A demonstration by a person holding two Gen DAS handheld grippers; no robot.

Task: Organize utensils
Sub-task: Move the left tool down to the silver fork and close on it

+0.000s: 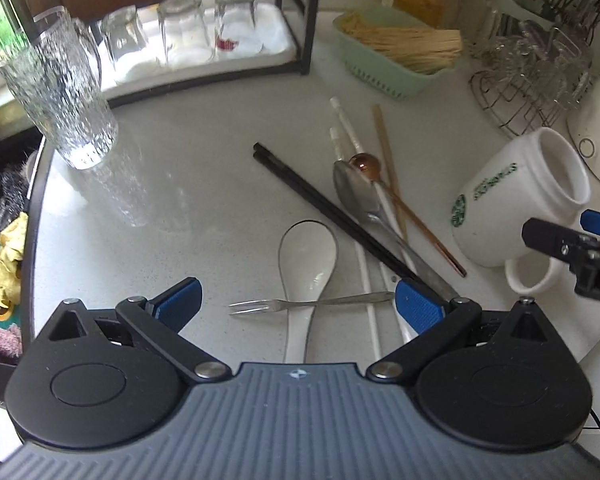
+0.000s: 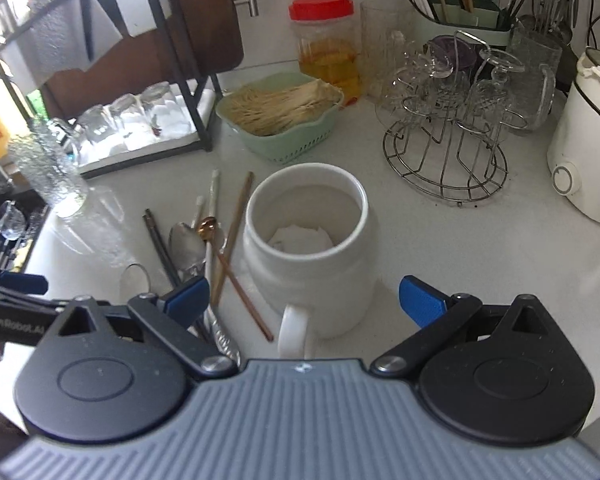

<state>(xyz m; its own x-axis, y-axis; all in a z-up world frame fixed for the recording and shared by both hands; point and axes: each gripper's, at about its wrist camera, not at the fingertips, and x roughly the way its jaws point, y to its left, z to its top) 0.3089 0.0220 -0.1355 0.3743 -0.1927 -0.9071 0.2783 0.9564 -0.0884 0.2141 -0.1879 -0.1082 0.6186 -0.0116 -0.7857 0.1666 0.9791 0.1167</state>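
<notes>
**Clerk:** On the white counter (image 1: 188, 184), loose utensils are listed as one heap: a white ceramic spoon (image 1: 306, 264), a small fork (image 1: 300, 304) laid across its handle, black chopsticks (image 1: 324, 208), a steel spoon (image 1: 356, 192), a copper-coloured spoon (image 1: 364, 163), white straws (image 1: 350, 136) and a wooden chopstick (image 1: 384, 140).

**Checker:** And the receptacle?

**Clerk:** A white mug (image 2: 308, 240) is entered just right of the heap, upright, handle turned toward the right wrist camera. Apart from what looks like a scrap of white paper at the bottom, no utensil is seen inside it. It is judged to be set close so items can be dropped in without a long carry.

**Checker:** Grippers?

**Clerk:** Left gripper (image 1: 298, 304): held low over the near end of the heap, tilted down, jaws spread wide with nothing between them; the fork and ceramic spoon handle are framed in the gap. Right gripper (image 2: 304, 300): poised behind the mug, jaws likewise parted and unloaded, straddling the handle without contact.

**Checker:** Status?

**Clerk:** Sorting is judged barely begun; no item is gripped.
</notes>
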